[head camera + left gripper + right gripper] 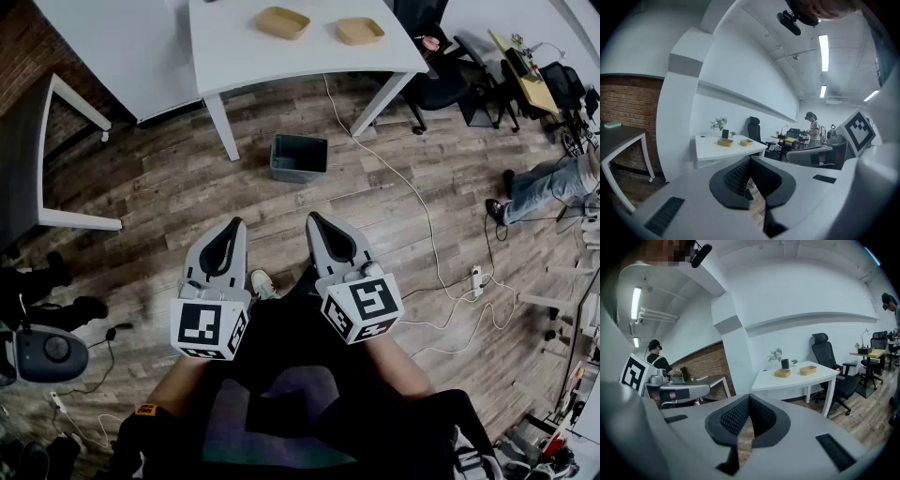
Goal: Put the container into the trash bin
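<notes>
Jaws of both the left gripper [231, 228] and right gripper [317, 221] were pressed together, empty, low in frame; trash bin [299, 157] sat above them at centre.

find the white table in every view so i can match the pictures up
Head view: the white table is at top centre, cut off by the upper edge.
Left gripper view: the white table is left of centre, in front of the white wall.
Right gripper view: the white table is right of centre, beside a black office chair.
Shared landmark: the two tan containers side by side on its top.
</notes>
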Action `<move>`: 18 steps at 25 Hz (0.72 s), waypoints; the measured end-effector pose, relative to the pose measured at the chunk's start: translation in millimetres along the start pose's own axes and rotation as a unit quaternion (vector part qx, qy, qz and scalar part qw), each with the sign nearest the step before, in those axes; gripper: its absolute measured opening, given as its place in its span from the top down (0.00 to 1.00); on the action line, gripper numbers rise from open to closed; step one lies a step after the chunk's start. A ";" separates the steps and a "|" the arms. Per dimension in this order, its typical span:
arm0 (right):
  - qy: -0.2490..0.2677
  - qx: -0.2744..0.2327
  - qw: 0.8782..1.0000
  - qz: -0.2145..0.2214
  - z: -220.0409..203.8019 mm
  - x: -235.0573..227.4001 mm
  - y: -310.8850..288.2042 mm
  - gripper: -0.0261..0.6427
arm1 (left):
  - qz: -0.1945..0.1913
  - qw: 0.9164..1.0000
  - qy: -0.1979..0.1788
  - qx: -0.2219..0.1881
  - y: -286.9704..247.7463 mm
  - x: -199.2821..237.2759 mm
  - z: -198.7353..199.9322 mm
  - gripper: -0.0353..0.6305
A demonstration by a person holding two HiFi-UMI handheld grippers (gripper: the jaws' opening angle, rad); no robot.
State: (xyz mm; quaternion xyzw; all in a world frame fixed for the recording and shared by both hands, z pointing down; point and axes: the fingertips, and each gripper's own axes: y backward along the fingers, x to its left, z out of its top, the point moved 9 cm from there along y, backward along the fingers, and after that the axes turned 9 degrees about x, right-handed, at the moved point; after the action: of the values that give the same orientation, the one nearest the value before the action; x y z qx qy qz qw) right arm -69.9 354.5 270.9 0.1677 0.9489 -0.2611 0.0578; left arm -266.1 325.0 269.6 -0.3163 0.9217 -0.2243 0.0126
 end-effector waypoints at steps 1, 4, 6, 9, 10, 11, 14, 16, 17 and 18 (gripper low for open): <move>0.000 0.000 1.000 0.000 1.4 -0.9 -0.1 0.94 | -0.001 1.000 0.000 0.000 -0.9 -0.3 1.3 0.94; 0.000 -0.001 1.000 0.000 5.3 -4.7 -0.1 0.94 | -0.003 1.000 0.000 0.001 -4.7 -1.8 5.3 0.94; -0.001 -0.003 1.000 -0.001 6.8 -7.9 0.9 0.94 | -0.004 1.000 -0.002 0.000 -7.5 -3.9 7.6 0.94; -0.001 -0.006 1.000 0.000 8.7 -12.2 2.9 0.94 | -0.004 1.000 -0.004 -0.002 -10.9 -7.4 10.5 0.94; -0.001 -0.008 1.000 0.001 10.3 -13.6 3.1 0.94 | -0.004 1.000 -0.004 -0.004 -12.1 -8.0 11.9 0.94; -0.001 -0.010 1.000 0.002 12.5 -14.9 3.1 0.94 | -0.003 1.000 -0.005 -0.005 -13.2 -8.4 13.5 0.94; -0.004 -0.013 1.000 0.012 19.6 -18.9 2.5 0.94 | -0.001 1.000 -0.007 -0.007 -16.1 -9.5 19.4 0.94; -0.007 -0.015 1.000 0.020 23.1 -21.0 1.6 0.94 | 0.001 1.000 -0.008 -0.009 -17.2 -10.0 22.4 0.94; -0.008 -0.017 1.000 0.024 24.6 -21.9 1.3 0.94 | 0.002 1.000 -0.009 -0.010 -17.5 -10.1 23.8 0.94; -0.009 -0.018 0.999 0.027 26.1 -23.1 1.3 0.94 | 0.004 1.000 -0.009 -0.010 -18.0 -10.2 25.4 0.94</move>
State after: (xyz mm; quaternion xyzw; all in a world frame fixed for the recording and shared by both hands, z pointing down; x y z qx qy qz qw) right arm -47.3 335.5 252.4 0.1900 0.9481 -0.2435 0.0761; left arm -243.3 308.2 253.2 -0.3146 0.9252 -0.2115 0.0190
